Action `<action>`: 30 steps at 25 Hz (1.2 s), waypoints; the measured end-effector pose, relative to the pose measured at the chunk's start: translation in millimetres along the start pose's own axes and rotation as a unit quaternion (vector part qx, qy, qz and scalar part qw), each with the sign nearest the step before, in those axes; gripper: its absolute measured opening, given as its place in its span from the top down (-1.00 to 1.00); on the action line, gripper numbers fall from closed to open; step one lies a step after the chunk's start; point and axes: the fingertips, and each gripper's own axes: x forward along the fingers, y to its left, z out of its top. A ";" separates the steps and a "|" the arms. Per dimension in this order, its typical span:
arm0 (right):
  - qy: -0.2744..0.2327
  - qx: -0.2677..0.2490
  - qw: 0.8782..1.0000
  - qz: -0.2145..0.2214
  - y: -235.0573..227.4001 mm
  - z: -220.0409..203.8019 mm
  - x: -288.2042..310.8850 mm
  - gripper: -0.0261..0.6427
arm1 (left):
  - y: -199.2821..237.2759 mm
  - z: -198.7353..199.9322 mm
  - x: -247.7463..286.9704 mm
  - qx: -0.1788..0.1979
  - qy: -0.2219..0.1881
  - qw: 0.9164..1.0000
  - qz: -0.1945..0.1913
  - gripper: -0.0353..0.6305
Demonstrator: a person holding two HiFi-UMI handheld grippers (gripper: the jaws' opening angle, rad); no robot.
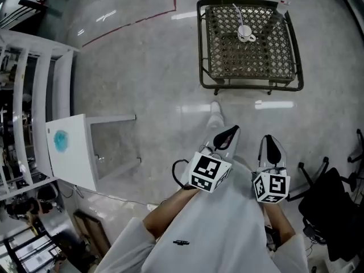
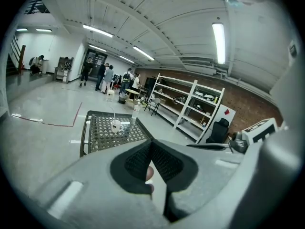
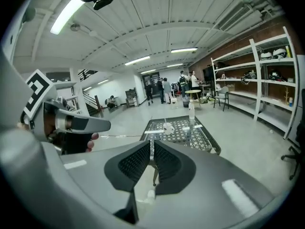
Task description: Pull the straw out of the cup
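I see my left gripper (image 2: pixel 151 146) closed and empty, right gripper (image 3: pixel 152 146) barely parted, empty; cup (image 1: pixel 246 36) with straw (image 1: pixel 239 15) well ahead.

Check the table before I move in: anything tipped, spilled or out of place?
Nothing stands out. The cup sits upright on the mesh table with the straw leaning in it, and the bottle stands upright near the far corner. No spill shows from here.

L claw (image 1: pixel 230 133) shut, R claw (image 1: pixel 272 143) ajar
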 end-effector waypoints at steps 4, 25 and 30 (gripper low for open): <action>-0.003 -0.015 1.000 0.007 -8.6 48.7 77.3 0.87 | 56.3 44.9 36.9 -0.016 -0.006 1.000 0.016 0.90; 0.062 -0.095 0.986 0.121 -76.2 170.9 343.6 0.70 | 192.0 184.4 190.1 -0.038 -0.032 0.993 0.103 0.90; 0.090 -0.090 0.983 0.135 -87.0 157.4 386.9 0.69 | 193.6 183.3 210.4 -0.046 -0.023 0.991 0.120 0.90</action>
